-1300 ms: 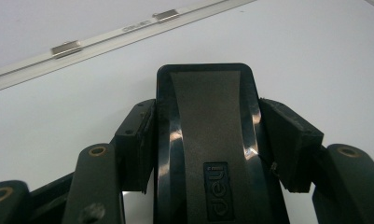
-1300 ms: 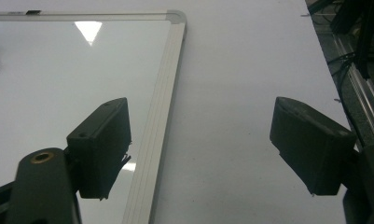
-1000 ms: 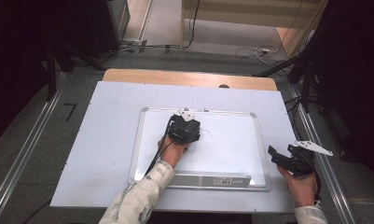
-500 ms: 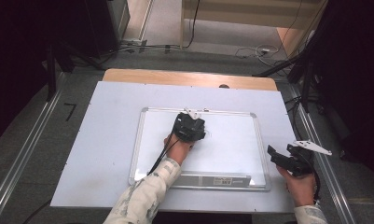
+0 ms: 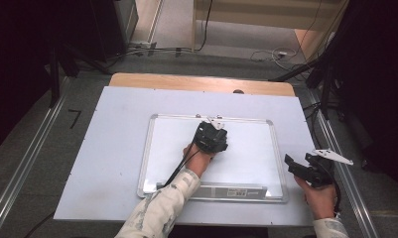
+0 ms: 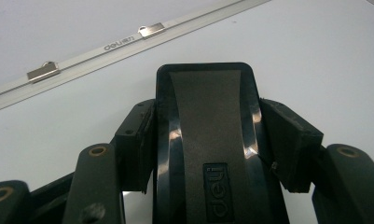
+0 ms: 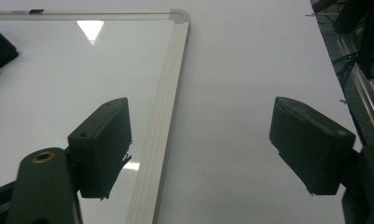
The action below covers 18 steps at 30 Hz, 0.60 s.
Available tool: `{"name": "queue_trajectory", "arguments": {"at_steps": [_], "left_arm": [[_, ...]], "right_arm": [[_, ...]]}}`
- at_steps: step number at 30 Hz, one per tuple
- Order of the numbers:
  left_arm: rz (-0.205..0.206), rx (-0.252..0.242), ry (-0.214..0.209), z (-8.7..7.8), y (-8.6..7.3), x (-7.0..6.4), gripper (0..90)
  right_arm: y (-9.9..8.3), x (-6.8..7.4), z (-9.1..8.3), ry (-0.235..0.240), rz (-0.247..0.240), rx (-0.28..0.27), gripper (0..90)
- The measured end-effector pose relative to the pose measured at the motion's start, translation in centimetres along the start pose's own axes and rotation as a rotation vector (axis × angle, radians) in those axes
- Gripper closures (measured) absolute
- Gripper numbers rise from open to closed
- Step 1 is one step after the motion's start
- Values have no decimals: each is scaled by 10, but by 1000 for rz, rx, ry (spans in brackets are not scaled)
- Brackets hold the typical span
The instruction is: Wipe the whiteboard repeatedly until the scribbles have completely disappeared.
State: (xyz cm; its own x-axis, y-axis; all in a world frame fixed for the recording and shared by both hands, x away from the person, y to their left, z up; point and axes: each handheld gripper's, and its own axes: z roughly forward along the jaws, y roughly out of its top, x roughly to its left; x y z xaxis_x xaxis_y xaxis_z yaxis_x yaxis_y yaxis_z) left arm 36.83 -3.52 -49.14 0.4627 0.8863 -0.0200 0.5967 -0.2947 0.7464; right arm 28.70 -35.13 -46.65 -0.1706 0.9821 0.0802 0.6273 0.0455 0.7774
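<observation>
On the whiteboard (image 5: 246, 148), the left hand-held gripper (image 6: 208, 116), clamping the eraser (image 6: 208, 154), has slid rightward.

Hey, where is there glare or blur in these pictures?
Right gripper view: a bright lamp reflection sits on the whiteboard. Left gripper view: small highlights glint on the eraser, and the jaws near the lens look soft. High view: surroundings fall into deep shadow.

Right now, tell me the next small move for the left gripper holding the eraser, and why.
Probably slide the eraser on across the whiteboard. The left gripper is shut on it, pressed to the white surface near the top frame. The right gripper waits open beside the board's right edge.
</observation>
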Motion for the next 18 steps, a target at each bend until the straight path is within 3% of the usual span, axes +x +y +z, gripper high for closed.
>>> {"name": "queue_trajectory", "arguments": {"at_steps": [9,18], "left_arm": [[32,5,-26,2,2,-13,403],[30,10,-40,-2,-1,-6,403]], "right_arm": [[0,0,0,0,0,2,196],[0,-1,0,0,3,3,196]]}}
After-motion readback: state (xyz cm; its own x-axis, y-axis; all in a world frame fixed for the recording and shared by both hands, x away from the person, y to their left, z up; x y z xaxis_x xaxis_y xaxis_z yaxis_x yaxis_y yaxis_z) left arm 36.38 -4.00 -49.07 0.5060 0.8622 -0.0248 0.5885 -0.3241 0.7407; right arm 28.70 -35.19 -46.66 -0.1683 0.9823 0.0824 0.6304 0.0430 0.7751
